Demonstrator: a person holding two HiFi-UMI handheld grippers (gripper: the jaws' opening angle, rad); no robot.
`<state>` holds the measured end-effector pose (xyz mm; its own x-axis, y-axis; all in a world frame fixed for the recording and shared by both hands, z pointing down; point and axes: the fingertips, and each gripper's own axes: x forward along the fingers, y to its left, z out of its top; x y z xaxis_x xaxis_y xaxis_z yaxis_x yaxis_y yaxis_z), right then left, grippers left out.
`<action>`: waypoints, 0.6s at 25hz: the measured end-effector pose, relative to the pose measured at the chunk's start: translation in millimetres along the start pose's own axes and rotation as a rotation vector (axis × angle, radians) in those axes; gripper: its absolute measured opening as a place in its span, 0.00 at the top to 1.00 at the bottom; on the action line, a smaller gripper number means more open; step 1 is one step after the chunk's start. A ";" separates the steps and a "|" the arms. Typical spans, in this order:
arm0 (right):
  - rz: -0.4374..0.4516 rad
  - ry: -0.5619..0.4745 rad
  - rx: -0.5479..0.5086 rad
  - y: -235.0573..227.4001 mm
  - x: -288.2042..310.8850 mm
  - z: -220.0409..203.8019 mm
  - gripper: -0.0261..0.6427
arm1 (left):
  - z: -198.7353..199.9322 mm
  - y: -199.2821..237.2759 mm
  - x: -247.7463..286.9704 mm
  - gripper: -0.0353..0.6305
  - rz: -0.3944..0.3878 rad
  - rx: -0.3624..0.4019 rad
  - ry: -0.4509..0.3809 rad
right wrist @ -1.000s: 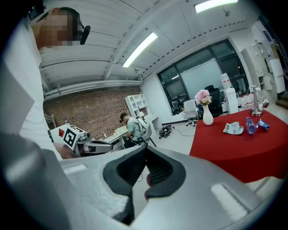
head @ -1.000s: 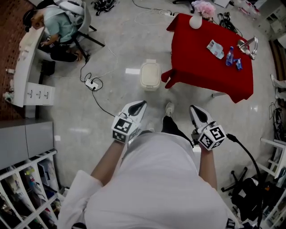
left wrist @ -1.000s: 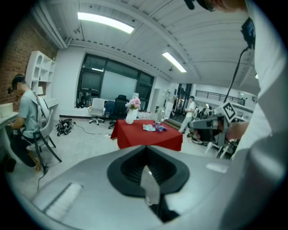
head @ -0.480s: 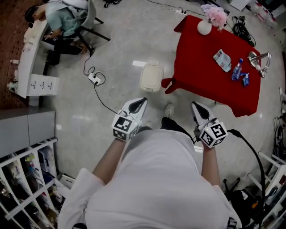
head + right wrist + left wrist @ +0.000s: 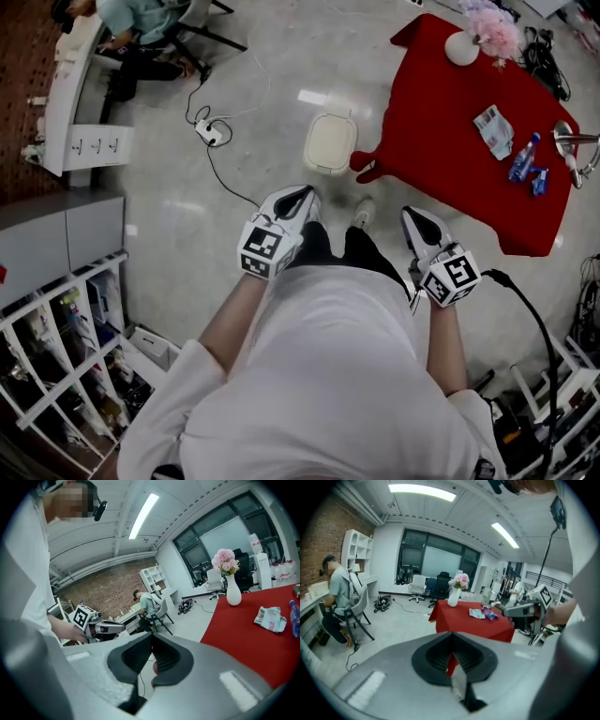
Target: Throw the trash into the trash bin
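Note:
A white lidded trash bin (image 5: 330, 143) stands on the floor by the near-left corner of the red-clothed table (image 5: 441, 103). A crumpled packet (image 5: 494, 131) (image 5: 270, 618) (image 5: 477, 614), a blue bottle (image 5: 523, 159) and a small blue wrapper (image 5: 539, 181) lie on the cloth. My left gripper (image 5: 298, 199) (image 5: 451, 644) is shut and empty, held in front of my body and short of the bin. My right gripper (image 5: 412, 217) (image 5: 151, 644) is also shut and empty, near the table's front edge.
A white vase with pink flowers (image 5: 462, 47) stands on the table's far corner, and a metal rack (image 5: 577, 150) sits at its right end. A power strip with its cable (image 5: 214, 134) lies on the floor to the left. A seated person (image 5: 141, 19) is at a desk. Shelving (image 5: 66, 366) fills the lower left.
The person has stepped forward, so the bin and the table have come closer. Both grippers travelled along with the body and stayed shut.

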<state>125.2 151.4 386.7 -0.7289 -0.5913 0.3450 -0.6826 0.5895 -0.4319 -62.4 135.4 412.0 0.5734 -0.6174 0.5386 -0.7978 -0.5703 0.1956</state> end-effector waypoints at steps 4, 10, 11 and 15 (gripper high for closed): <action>-0.030 0.016 0.024 -2.7 13.7 -2.5 0.96 | -13.9 28.5 8.5 0.94 -0.004 -0.006 0.020; -0.091 0.036 0.058 -26.6 47.3 -23.1 0.96 | -66.5 72.4 52.6 0.94 -0.004 -0.021 0.096; -0.101 0.048 0.057 -30.3 52.5 -31.2 0.96 | -77.9 78.1 60.9 0.94 -0.003 -0.027 0.110; -0.120 0.098 0.055 -40.7 75.9 -67.4 0.96 | -123.1 103.4 90.9 0.94 -0.009 -0.029 0.162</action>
<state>94.1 119.6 486.6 -0.6460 -0.5972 0.4754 -0.7629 0.4855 -0.4268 -115.7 86.9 582.1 0.5448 -0.5153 0.6615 -0.7992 -0.5579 0.2236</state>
